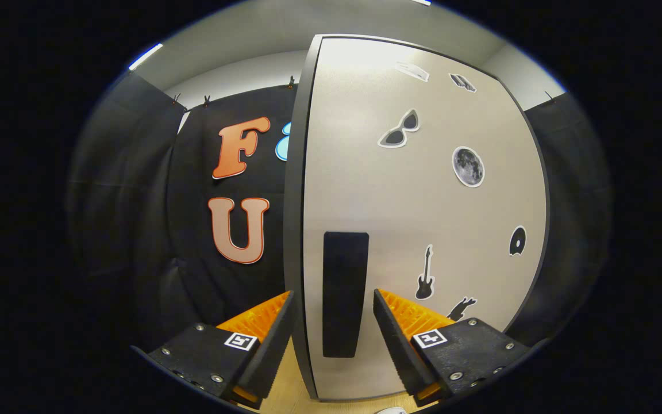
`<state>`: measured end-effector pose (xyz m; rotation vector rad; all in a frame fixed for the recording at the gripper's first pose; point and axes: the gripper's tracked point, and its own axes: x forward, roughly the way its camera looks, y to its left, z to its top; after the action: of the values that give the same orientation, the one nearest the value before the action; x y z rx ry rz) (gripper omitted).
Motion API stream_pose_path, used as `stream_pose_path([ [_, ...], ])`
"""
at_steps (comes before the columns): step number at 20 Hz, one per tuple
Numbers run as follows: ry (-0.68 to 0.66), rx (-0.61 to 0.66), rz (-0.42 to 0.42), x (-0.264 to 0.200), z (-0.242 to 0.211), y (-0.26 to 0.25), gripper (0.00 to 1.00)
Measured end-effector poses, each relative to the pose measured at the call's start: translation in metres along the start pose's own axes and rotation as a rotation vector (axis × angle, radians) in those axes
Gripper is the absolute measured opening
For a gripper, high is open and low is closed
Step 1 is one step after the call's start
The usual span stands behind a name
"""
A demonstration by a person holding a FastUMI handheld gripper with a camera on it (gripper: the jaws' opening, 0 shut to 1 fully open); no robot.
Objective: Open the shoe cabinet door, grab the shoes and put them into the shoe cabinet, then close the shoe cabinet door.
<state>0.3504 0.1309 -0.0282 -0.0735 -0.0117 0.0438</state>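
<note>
- Tool [331, 322] wide open, fingers either side of the door's [423, 230] dark edge and black handle [343, 293]; contact not clear.
- Door just ahead, carrying picture stickers [468, 167]; no readable writing.

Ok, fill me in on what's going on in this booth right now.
A person is working a handheld gripper at the shoe cabinet door. The pale door, dotted with stickers, stands right in front of the fingers, which are spread open to either side of its dark free edge and the black handle. The fingers do not appear to press on anything. Whether the door is being opened or closed cannot be told.
</note>
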Motion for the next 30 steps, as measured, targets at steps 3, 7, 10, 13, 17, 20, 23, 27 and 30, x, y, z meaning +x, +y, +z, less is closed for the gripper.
stream_pose_path([
  [3,0.001,-0.009,-0.014,0.004,-0.004,-0.001,0.64],
  [7,0.008,-0.016,-0.036,0.007,-0.007,-0.005,0.4],
  [10,0.004,-0.009,-0.034,0.007,-0.008,-0.005,0.35],
  [13,0.01,-0.009,-0.02,0.004,-0.007,-0.005,0.32],
  [17,0.002,-0.006,0.009,-0.021,-0.006,-0.006,0.29],
  [20,-0.005,0.008,0.031,-0.053,-0.005,-0.013,0.29],
  [23,0.002,0.031,0.043,-0.089,-0.004,-0.028,0.29],
  [27,0.004,0.026,0.044,-0.129,-0.005,-0.06,0.29],
  [30,0.002,0.045,0.027,-0.155,-0.006,-0.089,0.28],
])
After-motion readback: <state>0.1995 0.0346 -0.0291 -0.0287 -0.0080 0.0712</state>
